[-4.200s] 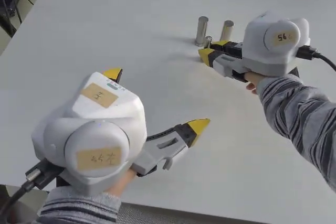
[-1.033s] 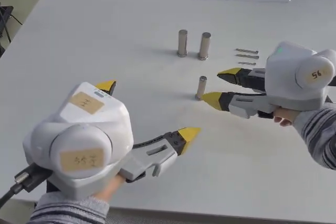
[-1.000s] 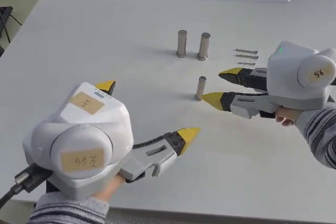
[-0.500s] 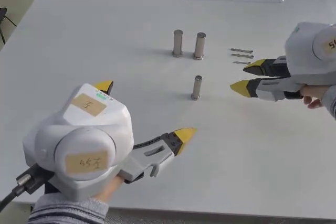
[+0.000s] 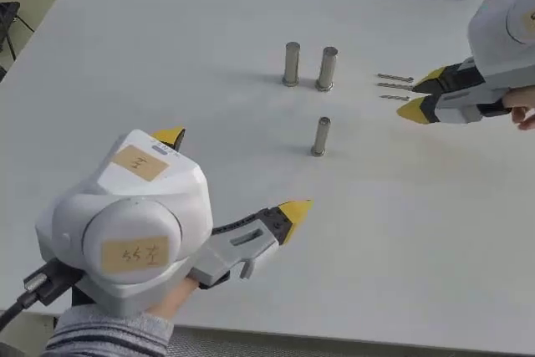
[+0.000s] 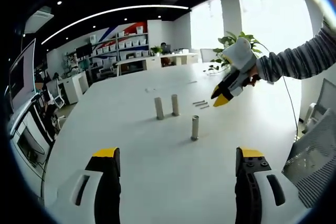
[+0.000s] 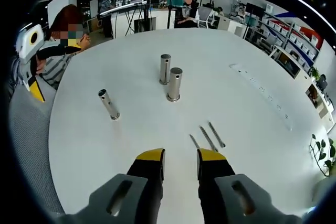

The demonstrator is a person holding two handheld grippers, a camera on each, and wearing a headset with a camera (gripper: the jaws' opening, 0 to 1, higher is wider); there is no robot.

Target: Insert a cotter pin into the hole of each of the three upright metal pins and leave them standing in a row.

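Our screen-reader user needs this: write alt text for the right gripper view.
The right gripper, jaws slightly apart and empty, points at three cotter pins lying on a white table. Beyond stand three upright metal pins, two close together, one apart to the left.

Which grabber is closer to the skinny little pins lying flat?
Right. The right gripper hovers just beside the cotter pins; the left gripper is far back.
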